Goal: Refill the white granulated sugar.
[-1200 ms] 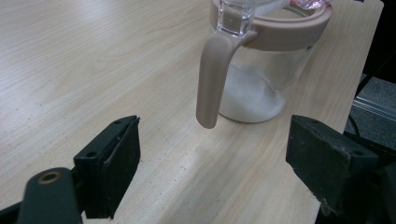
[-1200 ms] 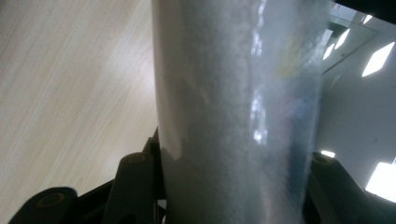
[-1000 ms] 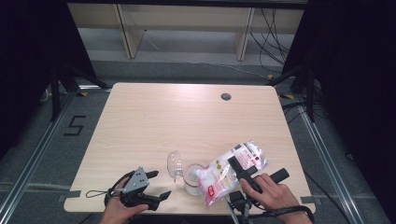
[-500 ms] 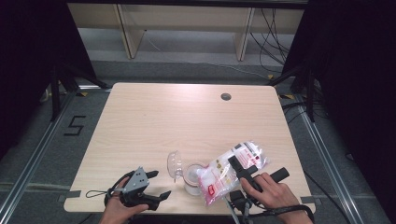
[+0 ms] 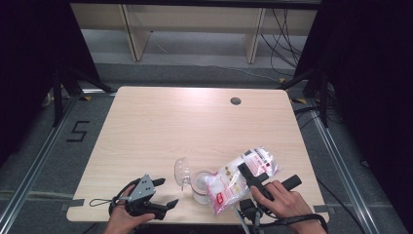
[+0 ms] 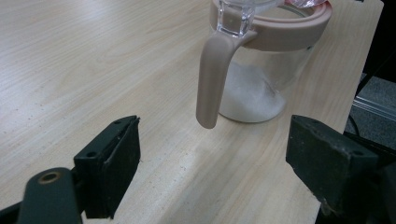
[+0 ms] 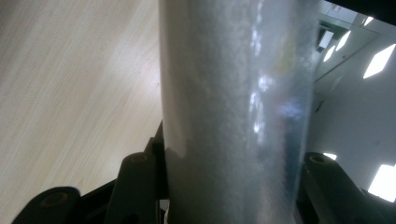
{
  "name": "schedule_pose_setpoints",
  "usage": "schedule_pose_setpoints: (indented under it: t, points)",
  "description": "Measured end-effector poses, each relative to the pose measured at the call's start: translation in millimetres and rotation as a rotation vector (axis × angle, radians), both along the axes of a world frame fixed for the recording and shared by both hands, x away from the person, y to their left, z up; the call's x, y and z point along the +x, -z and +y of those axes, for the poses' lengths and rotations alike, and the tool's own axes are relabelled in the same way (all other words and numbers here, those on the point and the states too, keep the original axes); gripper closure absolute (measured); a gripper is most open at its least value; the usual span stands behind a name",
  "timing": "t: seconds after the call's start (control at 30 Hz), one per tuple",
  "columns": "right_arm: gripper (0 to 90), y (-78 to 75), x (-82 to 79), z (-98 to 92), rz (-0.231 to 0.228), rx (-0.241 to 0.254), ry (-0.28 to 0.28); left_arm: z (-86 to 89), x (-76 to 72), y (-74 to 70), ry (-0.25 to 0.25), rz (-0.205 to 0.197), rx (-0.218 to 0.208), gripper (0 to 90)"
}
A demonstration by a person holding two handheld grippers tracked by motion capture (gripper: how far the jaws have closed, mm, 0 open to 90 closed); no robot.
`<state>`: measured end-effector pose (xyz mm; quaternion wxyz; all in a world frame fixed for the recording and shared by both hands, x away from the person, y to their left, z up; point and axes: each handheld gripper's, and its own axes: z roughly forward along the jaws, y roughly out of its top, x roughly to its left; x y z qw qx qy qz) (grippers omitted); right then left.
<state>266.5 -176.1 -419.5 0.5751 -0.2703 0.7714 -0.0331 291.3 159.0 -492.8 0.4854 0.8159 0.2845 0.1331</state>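
A clear plastic bag of white powder [image 5: 234,181] is tilted with its low end over a glass jar [image 5: 198,185] near the table's front edge. My right gripper [image 5: 251,176] is shut on the bag, which stands between the jaws in the right gripper view as a pale column [image 7: 233,112]. The jar [image 6: 261,79] has a pink rim and handle, a hinged clear lid [image 5: 182,170] swung open to the left, and a little white powder at the bottom. My left gripper [image 5: 165,192] rests open left of the jar, its jaws [image 6: 210,172] wide apart and short of the handle.
The wooden table [image 5: 195,126] has a dark round cable hole [image 5: 235,101] near its far edge. The jar and both hands sit close to the front edge. Shelving and loose cables [image 5: 272,29] lie beyond the table.
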Motion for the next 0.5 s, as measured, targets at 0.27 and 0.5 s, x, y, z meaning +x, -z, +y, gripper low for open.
schedule_pose_setpoints:
  t: [0.27, 0.5]
  points:
    - [58.2, -0.6, 0.8, -0.1, 0.003, -0.007, -0.001, 0.2, -0.1, -0.1, -0.004, 0.001, -0.002, 17.5]
    - [58.7, -1.5, 1.9, -2.7, -0.002, -0.015, 0.005, 0.2, 0.2, 0.2, -0.002, 0.003, 0.000, 17.5]
